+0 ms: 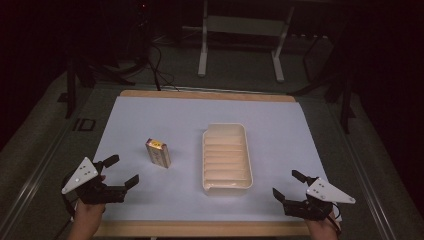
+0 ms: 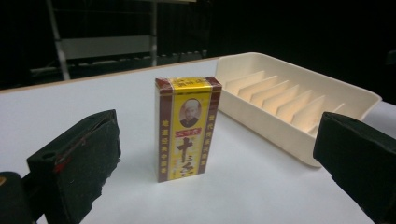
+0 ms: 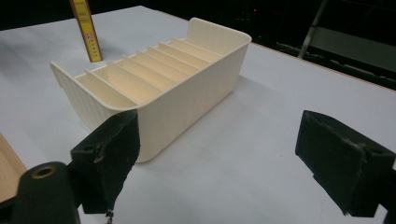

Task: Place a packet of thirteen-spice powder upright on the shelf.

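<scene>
The left gripper (image 1: 121, 171) is hovering with jaws spread wide, gripping nothing, aiming at the upright yellow-and-maroon box (image 2: 187, 128) standing on the white sheet (image 1: 150, 120), just left of the cream slotted tray (image 1: 227, 186). The right gripper (image 1: 288, 184) is waiting near the tray's near corner, jaws spread too. The risk I'm seeing: one jaw arriving first and tipping that tall, narrow box.
</scene>
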{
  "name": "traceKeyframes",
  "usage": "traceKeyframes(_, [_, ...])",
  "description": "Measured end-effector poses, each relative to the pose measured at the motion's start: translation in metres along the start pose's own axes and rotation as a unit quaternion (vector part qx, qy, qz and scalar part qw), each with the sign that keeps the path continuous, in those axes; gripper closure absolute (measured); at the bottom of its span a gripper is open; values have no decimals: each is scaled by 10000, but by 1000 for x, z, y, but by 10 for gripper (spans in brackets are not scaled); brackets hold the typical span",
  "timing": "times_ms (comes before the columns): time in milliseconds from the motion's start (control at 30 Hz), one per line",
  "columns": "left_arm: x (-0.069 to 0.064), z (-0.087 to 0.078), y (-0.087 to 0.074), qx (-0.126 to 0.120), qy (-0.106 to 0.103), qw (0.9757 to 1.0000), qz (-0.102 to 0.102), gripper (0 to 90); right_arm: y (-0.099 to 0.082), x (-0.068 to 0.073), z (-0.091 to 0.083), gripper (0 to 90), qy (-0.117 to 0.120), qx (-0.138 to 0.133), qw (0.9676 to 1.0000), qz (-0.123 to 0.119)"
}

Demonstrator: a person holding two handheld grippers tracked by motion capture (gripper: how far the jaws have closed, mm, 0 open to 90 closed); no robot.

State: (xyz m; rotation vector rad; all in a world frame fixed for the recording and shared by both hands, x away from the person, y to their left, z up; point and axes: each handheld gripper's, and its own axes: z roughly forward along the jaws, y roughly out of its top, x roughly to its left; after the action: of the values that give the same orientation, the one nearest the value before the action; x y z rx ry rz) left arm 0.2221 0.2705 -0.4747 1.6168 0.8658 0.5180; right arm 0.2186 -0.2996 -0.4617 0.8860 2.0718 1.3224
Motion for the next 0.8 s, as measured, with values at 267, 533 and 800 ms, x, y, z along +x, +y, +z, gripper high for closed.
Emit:
traceKeyframes(267, [5, 7, -2, 374, -422, 9982, -185, 9, 0, 0, 1, 139, -13, 14, 10000, -7])
traceKeyframes(533, [3, 19, 1, 1062, -892, 9903, 38, 9, 0, 1, 2, 139, -12, 45, 10000, -16])
traceKeyframes(800, [-6, 33, 3, 1610, -1257, 9782, 374, 9, 0, 2, 3, 139, 37, 70, 10000, -18])
